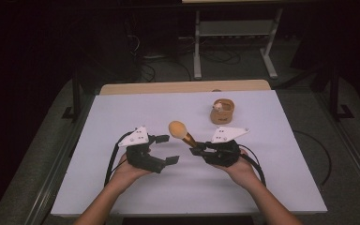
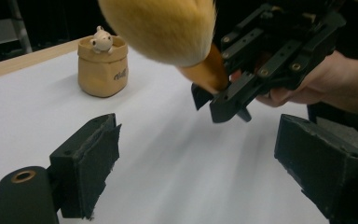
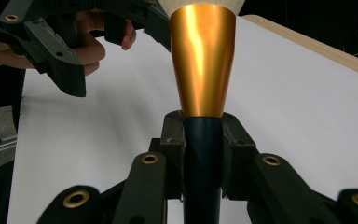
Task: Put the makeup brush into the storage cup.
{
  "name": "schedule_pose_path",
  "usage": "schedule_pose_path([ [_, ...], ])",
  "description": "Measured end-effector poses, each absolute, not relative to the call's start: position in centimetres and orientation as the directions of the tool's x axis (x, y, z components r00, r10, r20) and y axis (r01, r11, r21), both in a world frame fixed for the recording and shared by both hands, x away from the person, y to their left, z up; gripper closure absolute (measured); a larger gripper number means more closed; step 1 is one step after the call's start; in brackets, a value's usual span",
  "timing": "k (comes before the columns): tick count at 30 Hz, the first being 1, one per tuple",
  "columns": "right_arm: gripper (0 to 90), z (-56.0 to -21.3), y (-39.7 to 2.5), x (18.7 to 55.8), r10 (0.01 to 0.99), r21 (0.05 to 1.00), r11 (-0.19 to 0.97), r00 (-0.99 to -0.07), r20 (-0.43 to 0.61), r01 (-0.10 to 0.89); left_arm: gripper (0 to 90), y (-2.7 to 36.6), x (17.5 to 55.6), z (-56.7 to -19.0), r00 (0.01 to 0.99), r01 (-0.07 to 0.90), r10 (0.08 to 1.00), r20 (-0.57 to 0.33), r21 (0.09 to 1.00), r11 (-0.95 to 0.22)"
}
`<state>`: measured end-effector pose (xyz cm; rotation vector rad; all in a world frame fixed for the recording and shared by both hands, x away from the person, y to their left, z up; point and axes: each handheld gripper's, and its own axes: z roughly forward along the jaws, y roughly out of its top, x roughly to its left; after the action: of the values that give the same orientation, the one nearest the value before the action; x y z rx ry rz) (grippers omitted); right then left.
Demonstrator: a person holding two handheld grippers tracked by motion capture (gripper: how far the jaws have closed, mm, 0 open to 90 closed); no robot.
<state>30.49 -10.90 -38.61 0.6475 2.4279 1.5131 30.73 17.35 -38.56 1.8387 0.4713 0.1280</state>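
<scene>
While the right gripper (image 1: 198,151) clamps the dark handle of the gold-ferruled, fluffy-headed makeup brush (image 1: 182,131) at frame centre, the left gripper (image 1: 168,149) gapes wide — light, stiff stem, soft bristles; grasp the handle.

Makeup brush (image 1: 183,132): round, fluffy head of yellow-orange bristles, tapered gold metallic ferrule (image 3: 203,60), dark navy handle (image 3: 202,158). State: held off the table, not resting on it; handle clamped between the jaws just below the ferrule. Pose: tilted, head up and pointing toward the far-left, handle running down toward the near-right. Position: above the middle of the white table (image 1: 262,187), slightly nearer the near edge than the far edge, roughly midway between left and right edges. Bristle tips blurred in the left gripper view.
</scene>
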Motion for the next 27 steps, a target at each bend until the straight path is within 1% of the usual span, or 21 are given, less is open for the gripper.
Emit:
schedule_pose_path([
  [4,73.2,-38.7,-10.4,30.4,0.465,0.894,0.371,-0.883,0.056,0.252,18.0,17.4,30.8,-38.4,0.91,0.266,0.377,-0.171,0.94,-0.215],
  [6,73.2,-38.7,-10.3,30.4,0.464,0.894,0.373,-0.884,0.051,0.247,21.0,17.4,30.8,-38.4,0.91,0.266,0.376,-0.173,0.94,-0.211],
  [9,73.1,-38.7,-10.1,30.4,0.463,0.895,0.371,-0.885,0.051,0.246,22.9,17.4,30.8,-38.5,0.912,0.265,0.372,-0.171,0.939,-0.219],
  [12,73.1,-38.7,-9.8,30.4,0.457,0.899,0.369,-0.888,0.045,0.236,29.5,17.2,30.9,-38.6,0.913,0.269,0.369,-0.175,0.938,-0.22],
  [16,73.1,-38.8,-9.6,30.3,0.455,0.898,0.369,-0.889,0.05,0.239,31.6,17.0,30.9,-38.6,0.916,0.262,0.364,-0.168,0.938,-0.225],
  [19,73.2,-38.8,-9.4,30.2,0.455,0.901,0.362,-0.889,0.054,0.24,35.1,17.0,30.9,-38.7,0.916,0.273,0.357,-0.183,0.936,-0.222],
  [27,73.2,-38.7,-9.2,30.1,0.451,0.902,0.366,-0.891,0.045,0.231,41.8,16.7,30.9,-38.5,0.919,0.265,0.352,-0.177,0.939,-0.219],
])
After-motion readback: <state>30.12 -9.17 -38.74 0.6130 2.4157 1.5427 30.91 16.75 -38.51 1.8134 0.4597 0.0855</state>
